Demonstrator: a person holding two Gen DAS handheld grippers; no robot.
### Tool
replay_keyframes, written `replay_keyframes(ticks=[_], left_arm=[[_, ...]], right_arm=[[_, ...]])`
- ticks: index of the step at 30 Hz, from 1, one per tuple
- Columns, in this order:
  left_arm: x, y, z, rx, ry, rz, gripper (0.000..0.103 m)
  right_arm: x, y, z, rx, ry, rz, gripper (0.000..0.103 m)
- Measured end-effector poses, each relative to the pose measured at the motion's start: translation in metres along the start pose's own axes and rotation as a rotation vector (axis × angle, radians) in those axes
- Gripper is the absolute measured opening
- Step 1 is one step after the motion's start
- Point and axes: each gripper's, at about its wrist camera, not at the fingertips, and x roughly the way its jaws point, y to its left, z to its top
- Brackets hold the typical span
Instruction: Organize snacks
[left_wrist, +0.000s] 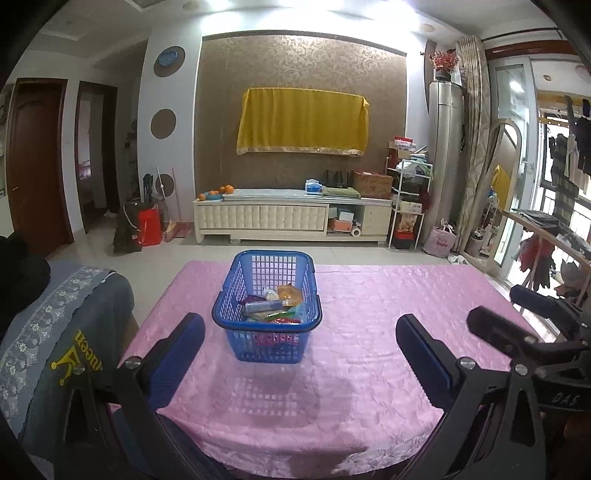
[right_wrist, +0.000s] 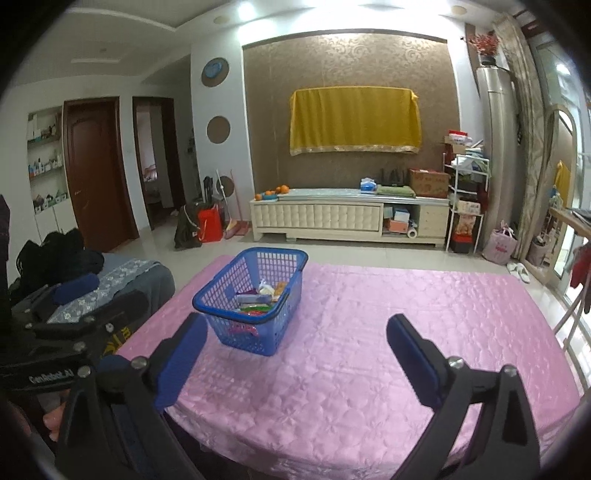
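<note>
A blue plastic lattice basket (left_wrist: 266, 306) stands upright on the pink-covered worktop (left_wrist: 388, 314), ahead of the left gripper's jaws and between their lines, and ahead-left of the right gripper's jaws. Inside lie mixed snack packets (left_wrist: 275, 304), heaped at the bottom.

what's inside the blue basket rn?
The blue basket holds a loose pile of snack packets: an orange pouch, a pale one, and a blue-grey one on top of green and red wrappers. Anything under that pile is covered; an exact count isn't possible.
</note>
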Motion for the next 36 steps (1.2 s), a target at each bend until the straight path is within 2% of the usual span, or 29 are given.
replay_keyframes(ticks=[19,26,36], left_arm=[[-0.008,0.000,-0.005,0.003,0.017,0.007,0.102],[-0.007,0.000,-0.008,0.002,0.030,0.032,0.102],[-0.010,0.000,-0.010,-0.013,0.031,0.010,0.102]], right_arm=[[-0.016,0.003,-0.012,-0.001,-0.022,-0.026,0.103],[-0.019,0.005,-0.010,-0.003,-0.017,-0.019,0.103],[-0.021,0.005,-0.010,-0.009,-0.009,-0.031,0.103]])
